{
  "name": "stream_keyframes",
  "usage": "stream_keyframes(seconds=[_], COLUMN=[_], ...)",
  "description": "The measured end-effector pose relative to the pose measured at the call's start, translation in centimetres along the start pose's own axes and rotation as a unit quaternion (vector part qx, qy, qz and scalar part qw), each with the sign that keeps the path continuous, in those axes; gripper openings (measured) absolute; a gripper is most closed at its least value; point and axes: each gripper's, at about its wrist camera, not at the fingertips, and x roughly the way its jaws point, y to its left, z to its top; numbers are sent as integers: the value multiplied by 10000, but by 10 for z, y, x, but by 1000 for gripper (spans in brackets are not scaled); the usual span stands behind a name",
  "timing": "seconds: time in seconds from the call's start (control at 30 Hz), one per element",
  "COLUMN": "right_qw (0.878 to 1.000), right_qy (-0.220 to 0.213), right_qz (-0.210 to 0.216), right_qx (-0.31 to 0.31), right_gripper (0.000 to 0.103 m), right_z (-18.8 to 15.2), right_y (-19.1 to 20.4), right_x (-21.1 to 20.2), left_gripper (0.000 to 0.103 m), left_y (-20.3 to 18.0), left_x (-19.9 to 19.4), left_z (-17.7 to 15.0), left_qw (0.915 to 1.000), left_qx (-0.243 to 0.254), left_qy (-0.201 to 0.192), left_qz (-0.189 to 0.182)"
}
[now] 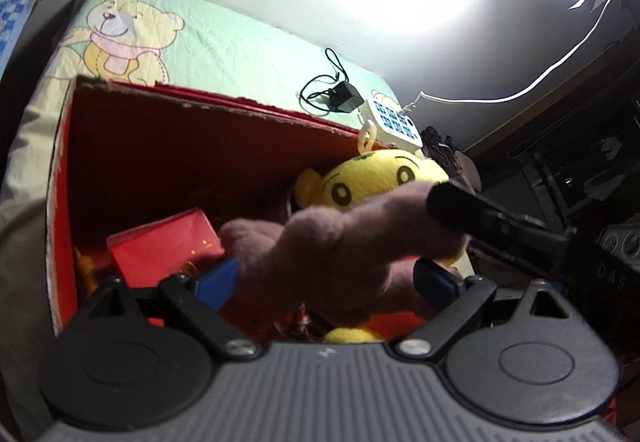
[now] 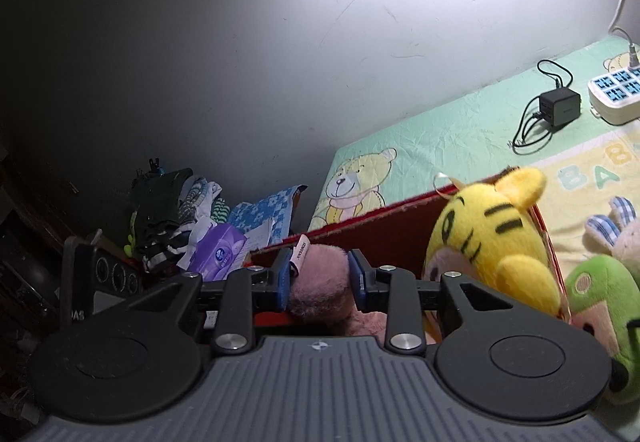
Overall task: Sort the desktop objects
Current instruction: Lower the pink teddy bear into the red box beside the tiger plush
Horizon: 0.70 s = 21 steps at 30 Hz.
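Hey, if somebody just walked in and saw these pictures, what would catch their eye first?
Probably the yellow tiger plush, bright against the red box it sits in. Next, the pink plush over the box, with the right tool clamped on one end and the left tool around its middle. Behind, a glaring light washes out the wall.

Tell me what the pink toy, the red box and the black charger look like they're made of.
Pink plush toy: fuzzy fleece fabric, matte nap. Red box: probably cardboard, with a ragged pale torn rim. Black charger: likely hard plastic, smooth with a slight sheen.
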Motion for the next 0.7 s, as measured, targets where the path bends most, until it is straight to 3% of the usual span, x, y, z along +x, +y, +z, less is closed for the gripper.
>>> stream_keyframes(seconds=[0.13,0.3,0.43,0.6,0.7], right_qw=[9998,9983,9962,9987,9990], right_qy=[-121,262,475,-307,-417], right_qz=[-183,-178,-44,12,-16], right_qx=[2,489,735,396,-176], right_gripper=[32,36,39,38,38], right_z=[-17,-25,-23,0,19], right_y=[-9,-26,-33,-23,-8], right_x=[-16,-23,-25,-50,-38], left_gripper=[94,94,94,94,94], left_y=[-6,-16,-23,-23,-23], left_x=[12,13,26,39,45], left_z=[-9,-15,-17,-12,-11], left_qw=[9995,9983,9964,9928,9890], left_qx=[-1,146,364,402,386], left_qy=[328,543,766,971,1235], left_qz=[-31,-125,68,580,713])
